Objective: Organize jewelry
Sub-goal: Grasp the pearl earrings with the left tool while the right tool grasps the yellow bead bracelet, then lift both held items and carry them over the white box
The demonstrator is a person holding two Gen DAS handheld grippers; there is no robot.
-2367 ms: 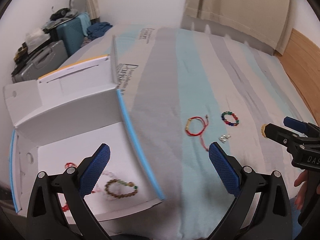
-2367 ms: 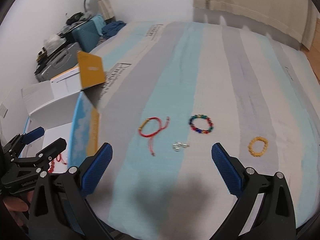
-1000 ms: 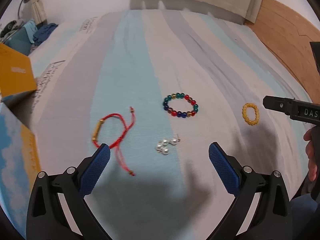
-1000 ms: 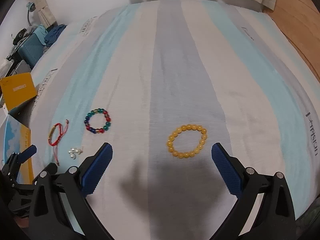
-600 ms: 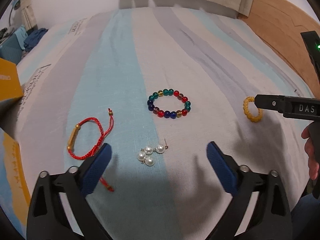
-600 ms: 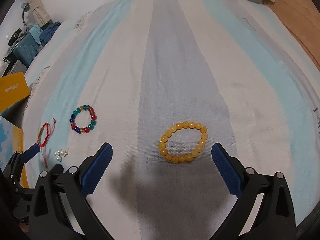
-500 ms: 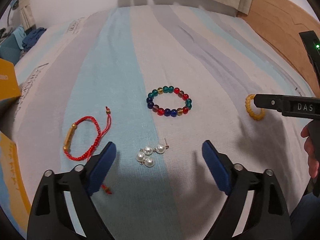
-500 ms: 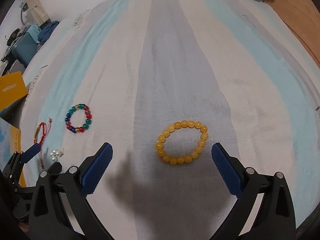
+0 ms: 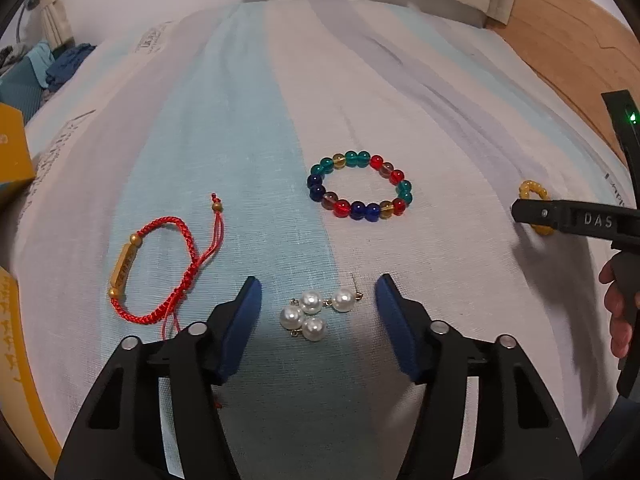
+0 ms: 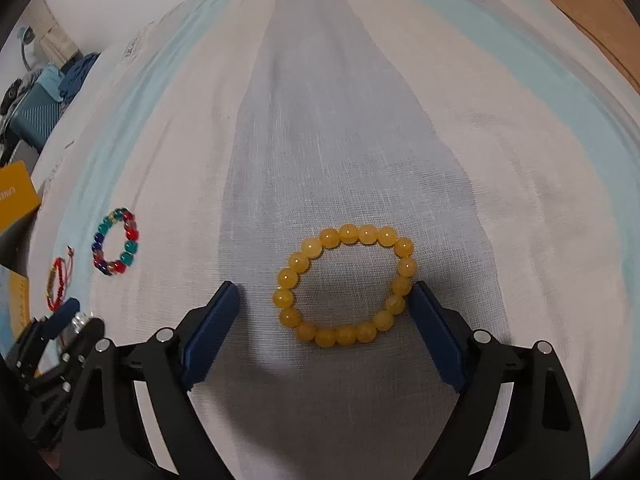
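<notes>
My left gripper point(image 9: 318, 312) is open low over the striped bedsheet, its blue pads on either side of a cluster of pearl earrings point(image 9: 314, 312). A red cord bracelet point(image 9: 160, 264) lies to its left and a multicoloured bead bracelet point(image 9: 360, 186) lies ahead. My right gripper point(image 10: 324, 312) is open around a yellow bead bracelet point(image 10: 344, 284); its right pad touches the beads. The yellow bracelet also shows in the left wrist view point(image 9: 534, 192), partly hidden by the right gripper's finger.
A yellow and white box point(image 9: 12, 152) stands at the left edge of the bed. A wooden headboard point(image 9: 568, 40) runs along the right. Luggage and clothes point(image 10: 44, 84) sit beyond the bed's far left corner.
Both grippers have come down and forward onto the bed. The left jaws have narrowed around the pearl earrings. The right jaws have narrowed around the yellow bracelet.
</notes>
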